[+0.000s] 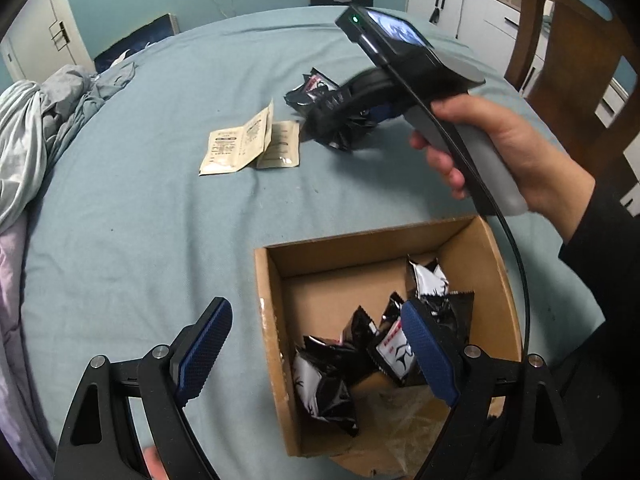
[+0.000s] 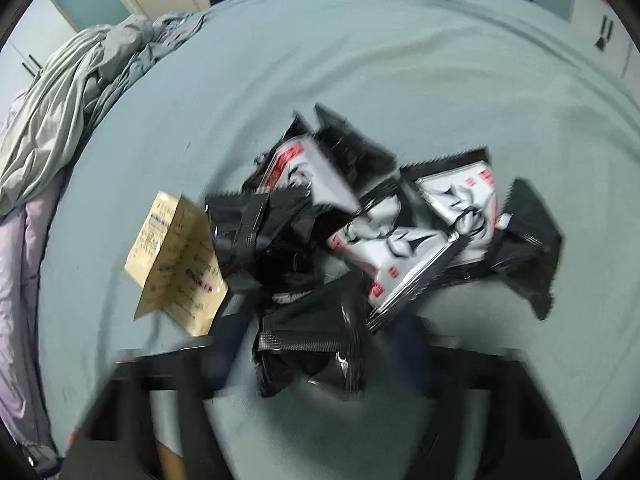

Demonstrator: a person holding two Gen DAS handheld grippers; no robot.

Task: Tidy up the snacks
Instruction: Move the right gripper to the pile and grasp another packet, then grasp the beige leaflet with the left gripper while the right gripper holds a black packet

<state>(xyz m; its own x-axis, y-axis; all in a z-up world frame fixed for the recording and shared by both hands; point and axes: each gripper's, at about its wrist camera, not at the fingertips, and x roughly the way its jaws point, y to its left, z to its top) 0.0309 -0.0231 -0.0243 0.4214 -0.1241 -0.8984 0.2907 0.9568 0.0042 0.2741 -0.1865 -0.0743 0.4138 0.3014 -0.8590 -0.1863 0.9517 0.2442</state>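
Note:
A cardboard box (image 1: 272, 320) sits on the blue-green bed cover and holds several black-and-white snack packets (image 1: 324, 392). My left gripper (image 1: 316, 356) is open and empty, its fingers straddling the box's left wall. My right gripper (image 1: 340, 120) is down in a pile of black-and-white packets (image 2: 384, 236) further up the bed; in its own blurred view its fingers (image 2: 224, 344) stand either side of a black packet (image 2: 312, 344). Two beige sachets (image 1: 240, 144) lie left of the pile, one showing in the right wrist view (image 2: 176, 264).
Crumpled grey bedding (image 1: 36, 128) lies at the left edge of the bed. A wooden chair (image 1: 572, 60) stands at the right. White cabinets (image 1: 472, 4) line the far wall. The right gripper's cable (image 1: 516, 264) hangs over the box's right side.

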